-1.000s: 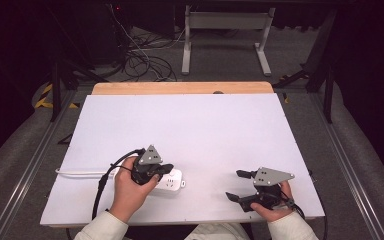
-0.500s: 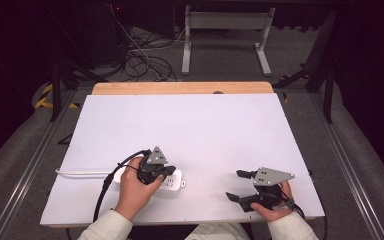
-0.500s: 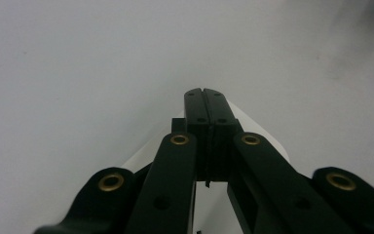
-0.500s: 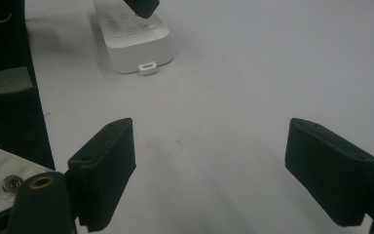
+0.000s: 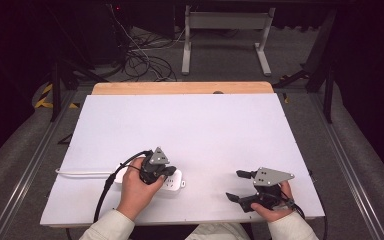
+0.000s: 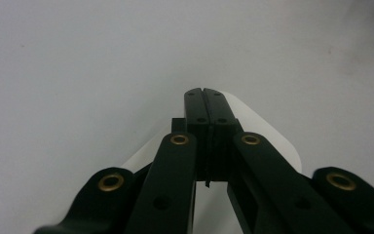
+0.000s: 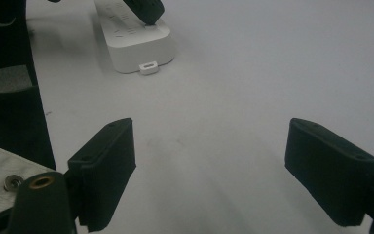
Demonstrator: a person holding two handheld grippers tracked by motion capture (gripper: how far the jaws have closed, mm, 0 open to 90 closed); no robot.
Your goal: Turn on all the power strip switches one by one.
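Hand-held gripper in my left hand sits right on top of the white power strip, its jaws pressed together with nothing caught between them, tips resting against the strip's upper face. That strip lies at the near left of the bench, long axis running left to right, its white cord trailing off toward the left edge. My left hand is plainly the nearer one. Further right, my other hand-held gripper rests on the bench with jaws spread wide and empty, pointing leftward at the strip, well apart from it. I can read no brand or writing on the strip
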